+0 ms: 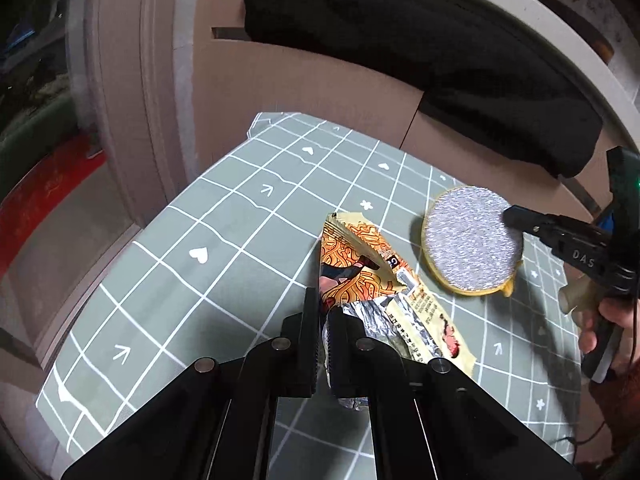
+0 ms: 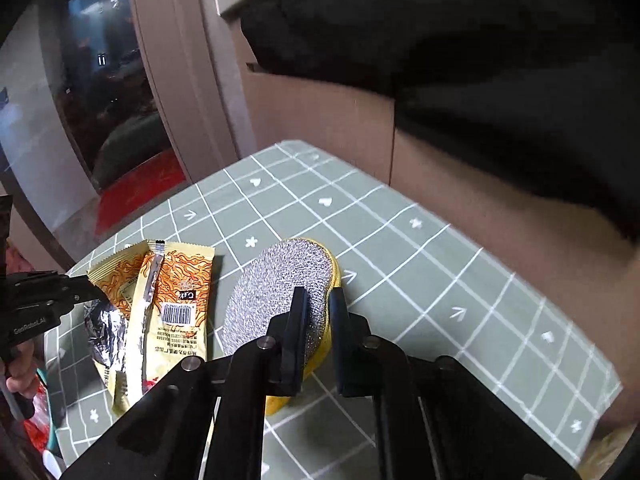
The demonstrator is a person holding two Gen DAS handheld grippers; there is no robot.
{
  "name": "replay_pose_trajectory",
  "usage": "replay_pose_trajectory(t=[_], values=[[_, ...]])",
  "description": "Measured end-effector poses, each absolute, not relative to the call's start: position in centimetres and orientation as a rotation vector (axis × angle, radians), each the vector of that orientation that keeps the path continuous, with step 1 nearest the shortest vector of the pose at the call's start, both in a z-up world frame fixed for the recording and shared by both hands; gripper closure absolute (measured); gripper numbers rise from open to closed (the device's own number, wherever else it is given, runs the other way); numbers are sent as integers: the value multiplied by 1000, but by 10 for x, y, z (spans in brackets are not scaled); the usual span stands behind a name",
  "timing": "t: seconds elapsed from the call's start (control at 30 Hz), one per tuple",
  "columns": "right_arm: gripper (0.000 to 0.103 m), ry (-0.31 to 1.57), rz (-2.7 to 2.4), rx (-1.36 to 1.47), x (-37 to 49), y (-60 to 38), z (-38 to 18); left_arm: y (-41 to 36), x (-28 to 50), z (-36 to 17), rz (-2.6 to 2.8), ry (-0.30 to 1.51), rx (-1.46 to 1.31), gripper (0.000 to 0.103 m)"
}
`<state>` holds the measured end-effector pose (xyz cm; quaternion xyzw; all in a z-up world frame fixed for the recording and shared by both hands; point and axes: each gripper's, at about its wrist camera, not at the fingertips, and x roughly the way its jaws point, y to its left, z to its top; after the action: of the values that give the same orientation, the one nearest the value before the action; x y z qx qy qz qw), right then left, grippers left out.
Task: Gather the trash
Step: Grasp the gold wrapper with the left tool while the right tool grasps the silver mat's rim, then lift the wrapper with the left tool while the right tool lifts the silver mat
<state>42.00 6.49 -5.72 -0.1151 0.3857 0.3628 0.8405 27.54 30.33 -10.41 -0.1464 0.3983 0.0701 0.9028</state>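
Left claw [image 1: 323, 334] pinches the wrapper [image 1: 360, 256] by its near foil end — lifts clean off the table [image 1: 224, 240]. Right claw [image 2: 319, 312] clamped on the sponge [image 2: 280, 280] edge, the only graspable lip.

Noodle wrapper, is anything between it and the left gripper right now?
Nothing is. The left gripper is already shut on the torn foil end of the noodle wrapper. The round scouring pad lies beside it, clamped by the right gripper.

Two black claws [image 1: 323, 320] [image 2: 320, 312] w/ ribbed pads, silver pivot pins, white lettering on bodies.
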Motion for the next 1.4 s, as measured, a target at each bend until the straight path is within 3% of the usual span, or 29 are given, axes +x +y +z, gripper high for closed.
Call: replay_pose_trajectory(t=[0.23,0.57,0.87,1.1,1.33,1.4], values=[[94,714,683,-352,396,53,-26,297,259,-90,136,783,-325,100],[94,629,682,-587,349,86,-47,294,244,-84,157,764,-307,100],[90,598,802,-557,325,98,-41,304,236,-91,177,777,-331,100],[81,729,886,-396,333,96,-46,304,234,-91,176,779,-341,100],[81,806,885,-336,347,94,-59,299,235,-90,169,775,-340,99],[86,824,894,-353,346,97,-61,296,236,-89,172,773,-327,99]])
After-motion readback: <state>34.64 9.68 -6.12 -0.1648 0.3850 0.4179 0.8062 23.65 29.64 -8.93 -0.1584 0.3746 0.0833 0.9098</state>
